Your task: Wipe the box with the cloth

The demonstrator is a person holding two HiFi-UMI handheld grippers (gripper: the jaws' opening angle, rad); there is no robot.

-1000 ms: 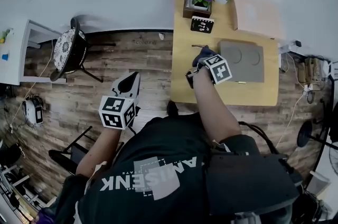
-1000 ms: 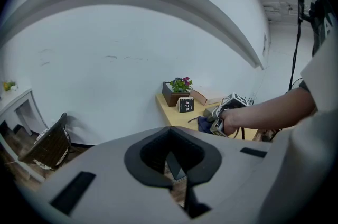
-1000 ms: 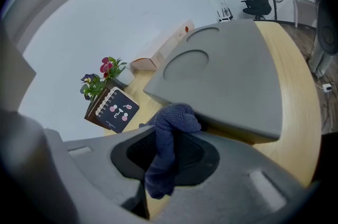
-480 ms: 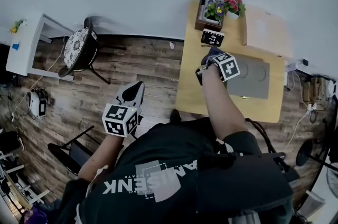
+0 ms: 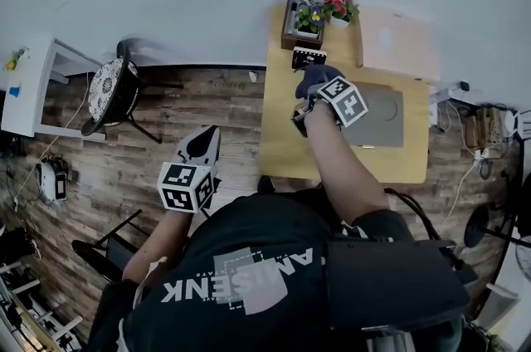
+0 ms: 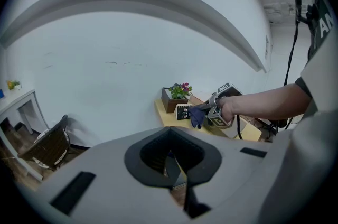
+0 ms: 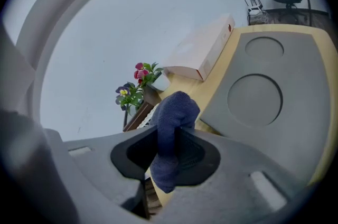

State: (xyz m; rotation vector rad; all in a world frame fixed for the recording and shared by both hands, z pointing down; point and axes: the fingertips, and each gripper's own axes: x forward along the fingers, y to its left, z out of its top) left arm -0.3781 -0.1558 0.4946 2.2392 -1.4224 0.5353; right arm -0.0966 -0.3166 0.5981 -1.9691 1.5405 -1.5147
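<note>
Right gripper (image 7: 170, 136) clamps the blue cloth (image 7: 176, 108) near the box (image 5: 308, 58), planter (image 5: 300, 10) behind it; left gripper (image 5: 205, 143) closed, empty

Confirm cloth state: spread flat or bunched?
Bunched. The dark blue cloth is doubled over and pinched in the right tool, bulging past the jaws and hanging below them, not laid out flat.

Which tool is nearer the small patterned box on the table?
Right. The right tool, shut on the cloth, hovers just in front of the box; the left tool is off the table, over the floor.
</note>
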